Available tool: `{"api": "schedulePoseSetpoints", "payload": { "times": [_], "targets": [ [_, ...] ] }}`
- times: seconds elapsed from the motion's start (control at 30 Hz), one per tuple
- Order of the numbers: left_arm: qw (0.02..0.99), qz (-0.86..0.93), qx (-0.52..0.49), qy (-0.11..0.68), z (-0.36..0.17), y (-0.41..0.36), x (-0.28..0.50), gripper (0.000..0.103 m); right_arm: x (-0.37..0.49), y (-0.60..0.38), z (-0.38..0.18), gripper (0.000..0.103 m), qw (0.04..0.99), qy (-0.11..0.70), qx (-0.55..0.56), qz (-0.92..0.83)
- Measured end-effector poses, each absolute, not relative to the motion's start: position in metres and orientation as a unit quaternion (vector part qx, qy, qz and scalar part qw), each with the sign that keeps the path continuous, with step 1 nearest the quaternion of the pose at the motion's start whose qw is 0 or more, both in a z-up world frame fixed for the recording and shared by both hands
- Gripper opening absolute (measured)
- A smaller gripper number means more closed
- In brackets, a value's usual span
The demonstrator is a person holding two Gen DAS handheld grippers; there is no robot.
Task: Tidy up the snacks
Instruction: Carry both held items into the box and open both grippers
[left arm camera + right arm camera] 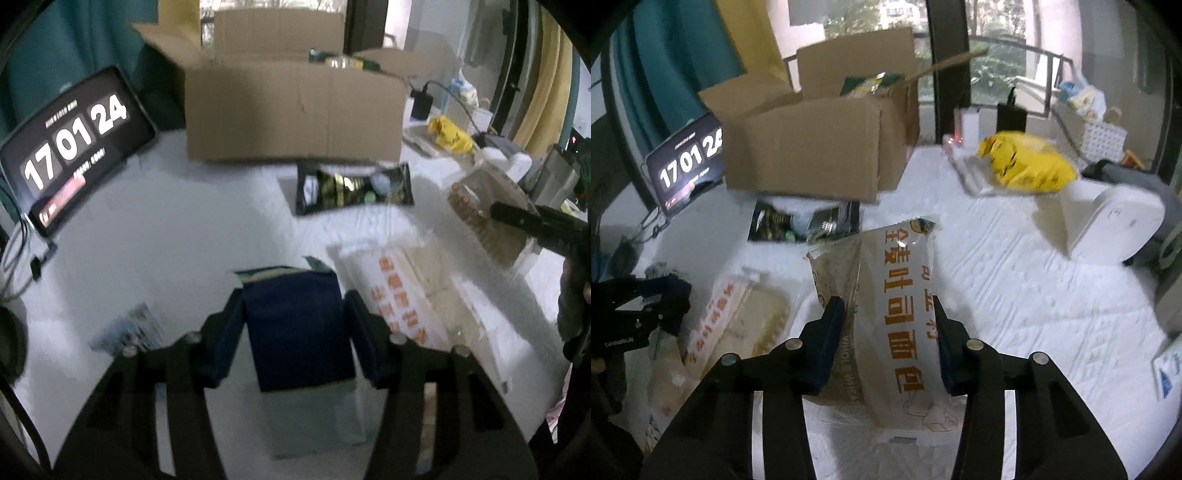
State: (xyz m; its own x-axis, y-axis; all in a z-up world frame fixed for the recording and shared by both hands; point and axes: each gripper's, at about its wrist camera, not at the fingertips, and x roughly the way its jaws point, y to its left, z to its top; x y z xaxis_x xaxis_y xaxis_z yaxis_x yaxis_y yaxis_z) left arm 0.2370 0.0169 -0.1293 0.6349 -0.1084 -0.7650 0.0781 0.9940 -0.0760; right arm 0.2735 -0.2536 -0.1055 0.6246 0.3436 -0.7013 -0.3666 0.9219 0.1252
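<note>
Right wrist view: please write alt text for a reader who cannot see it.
The right gripper is closed on a whole-wheat bread bag over a white quilted surface. Behind stands an open cardboard box, with a dark snack packet in front and a yellow bag to the right.

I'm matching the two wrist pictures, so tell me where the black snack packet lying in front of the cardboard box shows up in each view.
Left wrist view: the black snack packet lies right of centre, just below the cardboard box.
Right wrist view: the black snack packet lies left of centre, again just below the cardboard box.
Shared landmark: the clock screen at the left.
</note>
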Motion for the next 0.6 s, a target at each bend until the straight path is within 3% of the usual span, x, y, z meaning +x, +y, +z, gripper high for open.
{"api": "schedulePoseSetpoints", "payload": {
  "times": [0.6],
  "targets": [
    [0.942,-0.077,0.0,0.326,-0.048,0.045,0.278,0.053,0.306,-0.226,-0.02,0.047,0.929,0.308,-0.017,0.204]
  ]
}}
